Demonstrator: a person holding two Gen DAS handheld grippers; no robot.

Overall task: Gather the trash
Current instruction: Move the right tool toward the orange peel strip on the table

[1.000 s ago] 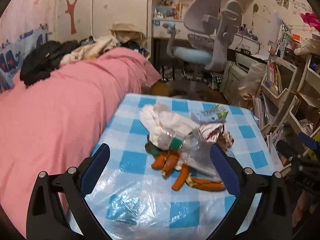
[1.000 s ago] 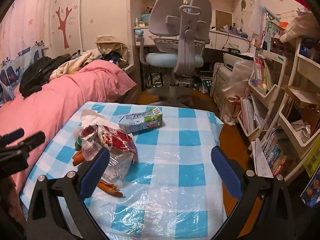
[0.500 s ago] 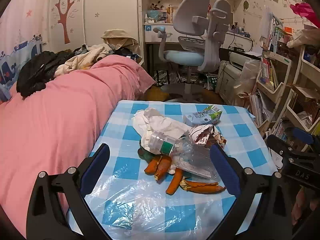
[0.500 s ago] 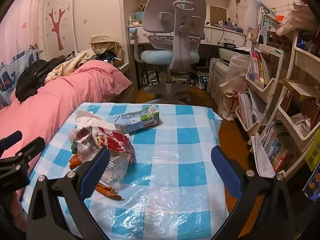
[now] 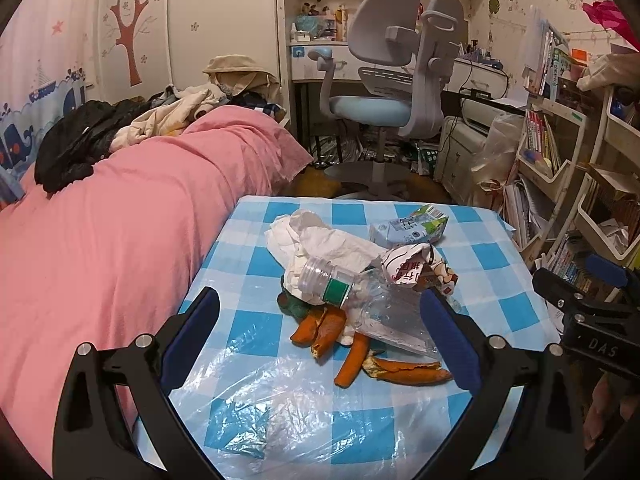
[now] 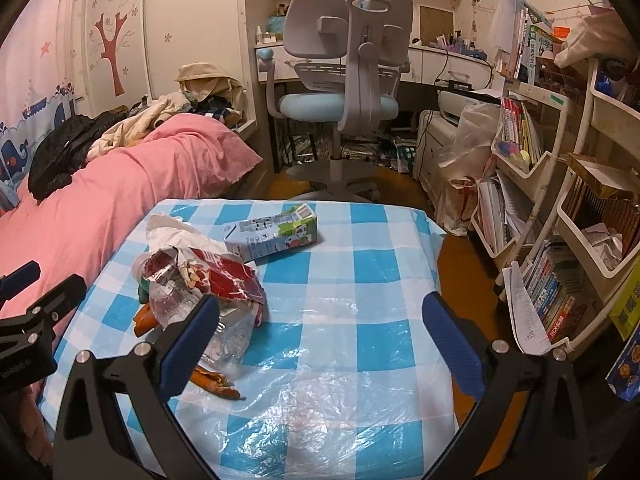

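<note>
**Trash heap waits, both tools wide**

The trash pile (image 5: 360, 296) — crushed bottle (image 5: 372, 312), tissue, snack wrapper, orange peels (image 5: 352, 352) — sits mid-frame on the checked tabletop (image 5: 248, 360). A milk carton (image 6: 276, 232) lies just beyond it. The left hand-held gripper (image 5: 320, 340) and right hand-held gripper (image 6: 320, 340) both gape, holding nothing. The slick plastic cover could let the bottle skid away — or peels scatter. A pink bed (image 5: 100, 240) fills the left, a desk chair (image 5: 392, 60) stands up top.

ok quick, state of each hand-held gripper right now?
Left hand-held gripper: open, holding nothing, above the trash pile.
Right hand-held gripper: open, holding nothing.
</note>
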